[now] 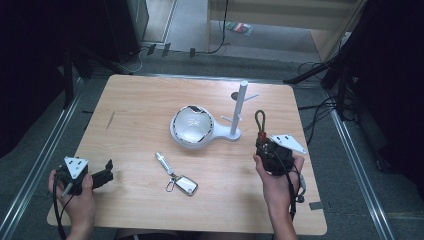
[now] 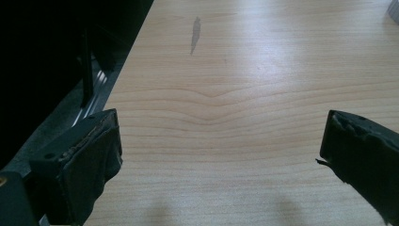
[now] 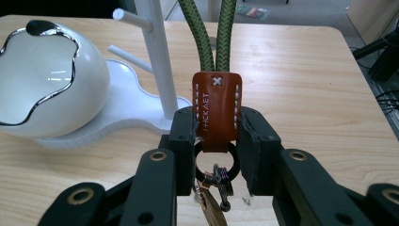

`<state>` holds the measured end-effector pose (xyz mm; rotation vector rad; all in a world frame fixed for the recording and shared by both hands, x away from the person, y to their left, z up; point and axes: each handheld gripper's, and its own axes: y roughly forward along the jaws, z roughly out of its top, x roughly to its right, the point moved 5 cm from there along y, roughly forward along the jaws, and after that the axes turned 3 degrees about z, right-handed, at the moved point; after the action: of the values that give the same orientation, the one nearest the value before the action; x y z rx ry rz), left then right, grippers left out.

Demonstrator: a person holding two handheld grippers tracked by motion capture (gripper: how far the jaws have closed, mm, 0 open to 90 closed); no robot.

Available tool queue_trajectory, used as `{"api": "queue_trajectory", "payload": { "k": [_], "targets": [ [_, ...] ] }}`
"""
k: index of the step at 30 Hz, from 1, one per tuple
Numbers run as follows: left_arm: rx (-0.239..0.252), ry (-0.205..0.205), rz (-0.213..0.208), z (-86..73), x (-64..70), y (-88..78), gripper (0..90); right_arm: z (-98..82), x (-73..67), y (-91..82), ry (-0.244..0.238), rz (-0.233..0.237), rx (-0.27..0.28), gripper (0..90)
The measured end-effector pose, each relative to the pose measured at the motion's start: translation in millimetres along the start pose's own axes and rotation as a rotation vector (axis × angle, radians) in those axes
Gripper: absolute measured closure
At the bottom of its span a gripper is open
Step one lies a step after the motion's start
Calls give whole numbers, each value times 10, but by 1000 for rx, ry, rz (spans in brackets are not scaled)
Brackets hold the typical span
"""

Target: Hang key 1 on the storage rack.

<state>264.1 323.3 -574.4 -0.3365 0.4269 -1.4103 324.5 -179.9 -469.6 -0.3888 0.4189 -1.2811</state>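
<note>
My right gripper (image 1: 262,142) (image 3: 217,134) is shut on the brown leather tab (image 3: 216,110) of a keychain. Its green rope loop (image 1: 259,120) (image 3: 214,33) stands upright above the jaws, and a black ring with small metal parts (image 3: 219,176) hangs below them. The gripper is just right of a white peg stand (image 1: 242,107) (image 3: 157,61), whose base joins a white bowl (image 1: 191,127) (image 3: 47,84) with a chrome rim. My left gripper (image 1: 107,171) (image 2: 221,141) rests at the table's front left, open, with bare wood between its jaws.
A car key fob (image 1: 186,185) with a silver cylinder (image 1: 163,161) on its ring lies on the wooden table (image 1: 140,105), in front of the bowl. Cables and dark stands (image 1: 320,75) surround the table on the floor.
</note>
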Motion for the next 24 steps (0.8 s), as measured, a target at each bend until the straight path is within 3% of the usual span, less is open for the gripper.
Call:
{"api": "queue_trajectory", "payload": {
  "k": [24],
  "targets": [
    [-4, 0, 0, 0, -2, 1, 0, 261, 28, 49, -5, -4, 68, 693]
  ]
}}
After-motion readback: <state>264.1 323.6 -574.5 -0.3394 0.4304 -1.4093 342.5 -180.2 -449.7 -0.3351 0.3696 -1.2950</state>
